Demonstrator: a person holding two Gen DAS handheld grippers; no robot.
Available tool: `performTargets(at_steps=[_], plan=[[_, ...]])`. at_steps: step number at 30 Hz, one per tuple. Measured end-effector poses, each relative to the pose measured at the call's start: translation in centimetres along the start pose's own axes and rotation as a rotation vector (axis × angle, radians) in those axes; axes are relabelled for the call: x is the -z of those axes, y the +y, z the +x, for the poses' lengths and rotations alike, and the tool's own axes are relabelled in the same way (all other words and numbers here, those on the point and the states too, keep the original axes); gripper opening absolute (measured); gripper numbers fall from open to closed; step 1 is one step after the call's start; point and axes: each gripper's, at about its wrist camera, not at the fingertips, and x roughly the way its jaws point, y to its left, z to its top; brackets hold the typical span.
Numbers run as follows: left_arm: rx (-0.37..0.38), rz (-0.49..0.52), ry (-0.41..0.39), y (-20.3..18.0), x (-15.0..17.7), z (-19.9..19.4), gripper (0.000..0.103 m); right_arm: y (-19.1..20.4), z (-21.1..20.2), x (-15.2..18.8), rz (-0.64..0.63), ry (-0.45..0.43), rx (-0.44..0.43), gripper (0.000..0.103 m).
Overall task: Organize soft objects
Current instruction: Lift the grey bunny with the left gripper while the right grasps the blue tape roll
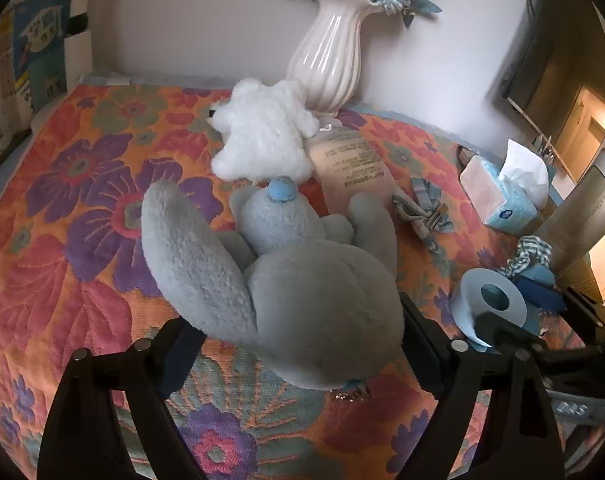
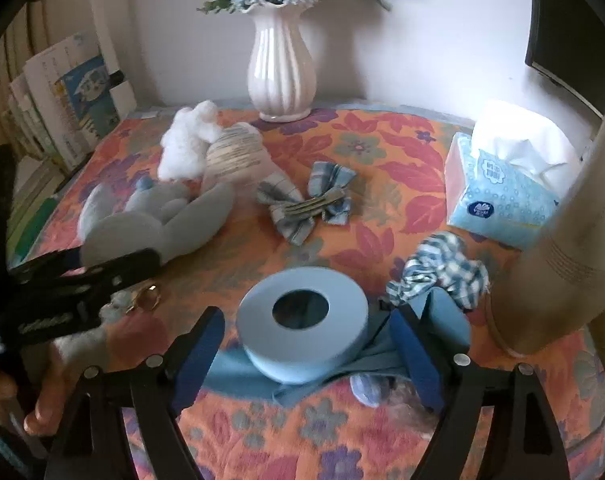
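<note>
A grey plush rabbit with a blue nose lies on the floral cloth; my left gripper is shut on its rounded rear end. The rabbit also shows in the right wrist view. A white fluffy plush lies just beyond it. My right gripper is open, its jaws on either side of a blue tape roll that lies on a blue cloth. A striped scrunchie and a plaid bow hair clip lie nearby.
A white ribbed vase with blue flowers stands at the back wall. A tissue pack lies at the right, beside a tall beige cylinder. Books stand at the left. A clear labelled pouch lies behind the rabbit.
</note>
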Motion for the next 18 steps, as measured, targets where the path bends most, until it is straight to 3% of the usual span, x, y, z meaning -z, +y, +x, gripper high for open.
performTargets(at_steps=[4, 6, 7, 11, 14, 18], plan=[[-0.012, 0.028, 0.002, -0.6, 0.3, 0.0, 0.081, 1.3, 1.0, 0.1, -0.063, 0.014, 0.086, 0.083], [0.013, 0.034, -0.001, -0.7, 0.3, -0.1, 0.068, 2.0, 1.5, 0.3, -0.111, 0.01, 0.151, 0.082], [0.017, 0.038, -0.002, -0.8, 0.3, -0.1, 0.068, 2.0, 1.4, 0.4, -0.11, -0.002, 0.156, 0.069], [-0.007, 0.031, -0.057, -0.7, 0.4, -1.0, 0.064, 1.0, -0.5, 0.5, -0.035, -0.074, 0.002, 0.065], [0.032, -0.013, -0.137, 0.3, 0.6, -2.7, 0.064, 1.2, -3.3, 0.7, -0.048, -0.171, -0.115, 0.065], [-0.002, -0.032, -0.178, 1.3, 1.0, -4.4, 0.064, 2.4, -5.9, 0.8, -0.083, -0.218, -0.188, 0.065]])
